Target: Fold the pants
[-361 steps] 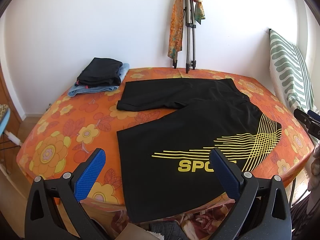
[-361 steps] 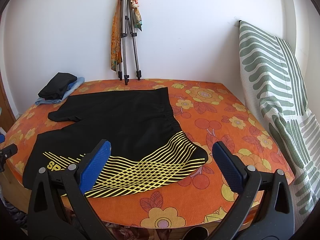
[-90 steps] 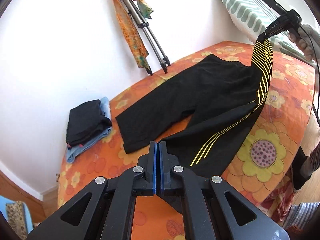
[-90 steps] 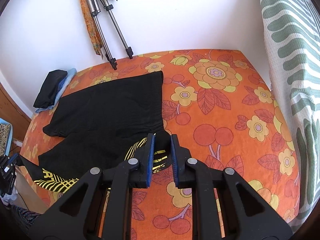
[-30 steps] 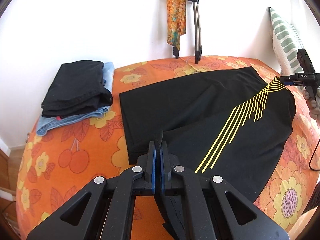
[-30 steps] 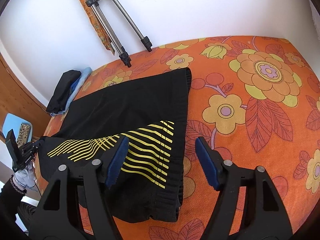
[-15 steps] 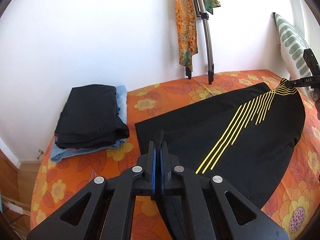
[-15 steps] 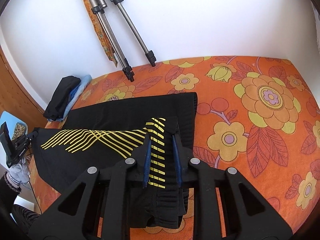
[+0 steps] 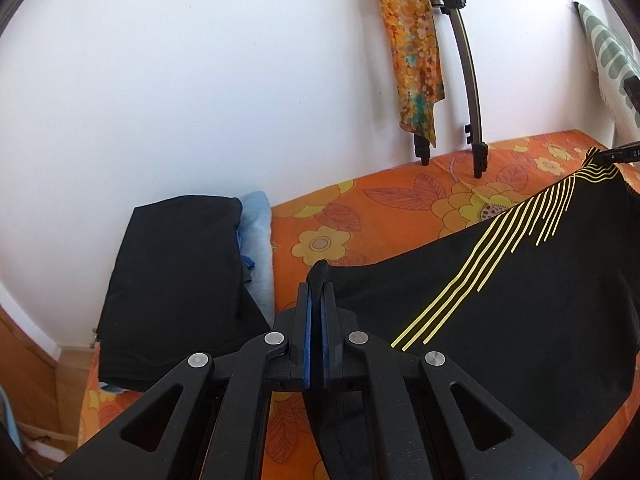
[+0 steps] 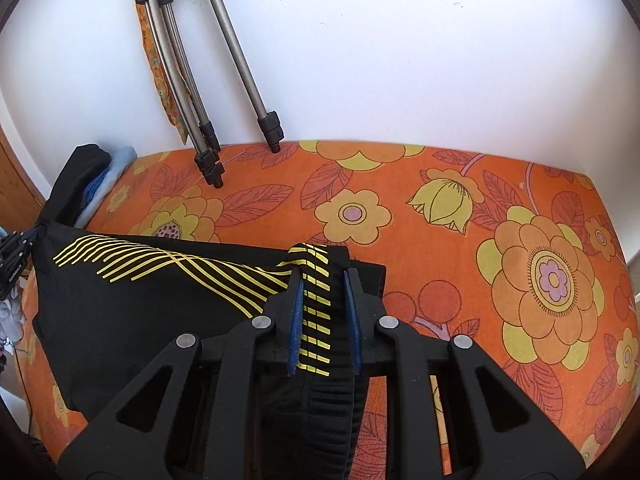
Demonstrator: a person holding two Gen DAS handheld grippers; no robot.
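1. Black pants, yellow-striped, held up taut over the orange floral bedspread, towards its wall edge.
2. Left gripper pinched tight on one corner; right gripper clamped on the striped waistband.
3. Risk: uneven lowering skews the fold.
4. Risk: the hem may brush the folded clothes stack at the left corner.

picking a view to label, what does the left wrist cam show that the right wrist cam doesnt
Only the left wrist view shows the green striped cushion and the left tool shut on a black hem of the shorts. Only the right wrist view shows the right tool clamping the striped waistband, and the bedspread to its right. Both show the shorts, tripod, scarf and folded clothes stack.
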